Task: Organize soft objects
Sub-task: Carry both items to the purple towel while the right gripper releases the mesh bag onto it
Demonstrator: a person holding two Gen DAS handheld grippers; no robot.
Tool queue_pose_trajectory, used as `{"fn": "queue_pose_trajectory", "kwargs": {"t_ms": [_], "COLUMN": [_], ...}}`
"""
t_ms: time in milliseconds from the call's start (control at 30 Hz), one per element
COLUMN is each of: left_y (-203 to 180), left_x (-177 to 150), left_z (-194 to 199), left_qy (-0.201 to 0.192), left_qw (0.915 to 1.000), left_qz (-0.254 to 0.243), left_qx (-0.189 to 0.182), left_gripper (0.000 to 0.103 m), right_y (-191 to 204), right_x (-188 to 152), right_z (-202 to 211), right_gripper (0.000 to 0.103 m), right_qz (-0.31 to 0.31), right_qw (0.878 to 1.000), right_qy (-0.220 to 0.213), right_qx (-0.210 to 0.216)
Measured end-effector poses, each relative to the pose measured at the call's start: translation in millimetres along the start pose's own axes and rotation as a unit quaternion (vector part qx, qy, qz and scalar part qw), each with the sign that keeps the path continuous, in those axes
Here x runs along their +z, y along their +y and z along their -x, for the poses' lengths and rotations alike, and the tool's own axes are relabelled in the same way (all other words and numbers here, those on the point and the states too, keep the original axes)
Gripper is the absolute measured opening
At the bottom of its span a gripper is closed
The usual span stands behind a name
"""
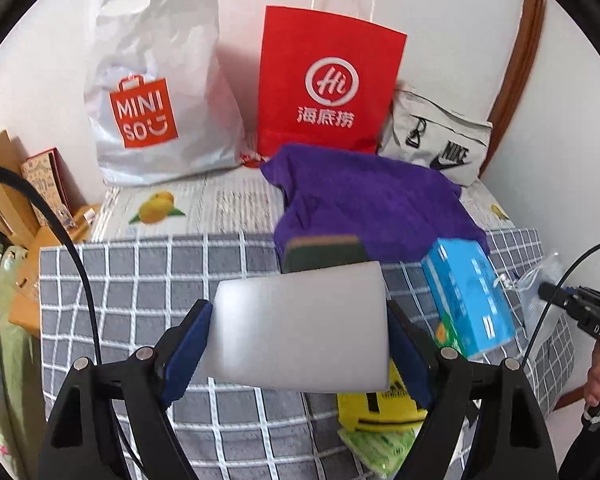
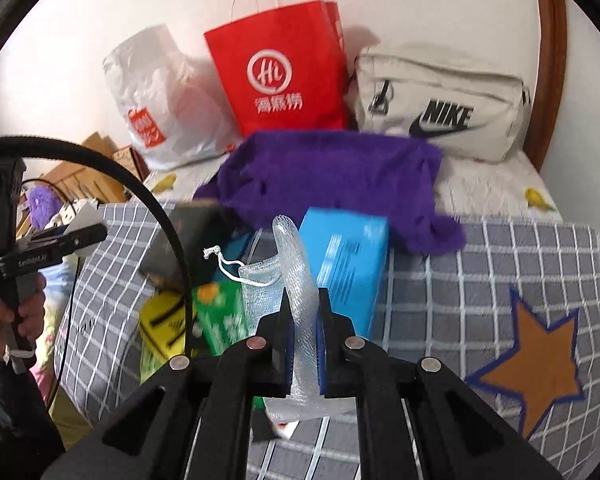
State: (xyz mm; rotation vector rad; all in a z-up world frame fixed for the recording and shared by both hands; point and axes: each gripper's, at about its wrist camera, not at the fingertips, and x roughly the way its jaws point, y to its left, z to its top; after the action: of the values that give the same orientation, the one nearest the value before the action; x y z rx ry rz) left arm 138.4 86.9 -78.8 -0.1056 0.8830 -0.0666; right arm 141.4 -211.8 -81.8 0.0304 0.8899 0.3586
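Your left hand-held gripper (image 1: 300,336) is clamped on a white sponge block (image 1: 300,326), its blue pads pressing both ends, above the grey checked blanket (image 1: 140,280) on the bed. Your right hand-held gripper (image 2: 303,336) has its jaws drawn together on a clear mesh pouch (image 2: 296,280) with a white drawstring, which stands up between the pads. Just beyond the white block lies a dark green scouring sponge (image 1: 324,254), touching the edge of a purple towel (image 1: 372,204). A blue tissue pack (image 1: 468,296) lies beside the towel on the blanket; a yellow cloth (image 1: 376,408) and a green packet (image 1: 380,448) lie nearer you. Against the wall stand a white plastic bag (image 1: 156,80), a red paper bag (image 1: 328,80) and a beige pouch bag (image 1: 436,136). A star patch (image 2: 536,364) marks the blanket at right.
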Motion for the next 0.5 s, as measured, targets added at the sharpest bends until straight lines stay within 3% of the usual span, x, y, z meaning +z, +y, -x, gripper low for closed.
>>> {"fn": "queue_pose_trajectory", "kwargs": {"t_ms": [233, 500], "left_y": [-1.9, -6.9], "left_x": [35.9, 71.4], "left_z": [-17.5, -46.6], "left_qy": [-0.014, -0.015], "left_qw": [0.9995, 0.9993], "left_qz": [-0.005, -0.015], "left_qx": [0.029, 0.031], "left_gripper": [0.083, 0.083], "right_y": [-28.0, -63.1], "right_x": [48.1, 99.5], "right_z": [-26.3, -76.4], "right_gripper": [0.009, 0.009], "right_qz": [-0.014, -0.034], "right_qw": [1.0, 0.998], "right_qy": [-0.007, 0.001], "right_qx": [-0.01, -0.044]}}
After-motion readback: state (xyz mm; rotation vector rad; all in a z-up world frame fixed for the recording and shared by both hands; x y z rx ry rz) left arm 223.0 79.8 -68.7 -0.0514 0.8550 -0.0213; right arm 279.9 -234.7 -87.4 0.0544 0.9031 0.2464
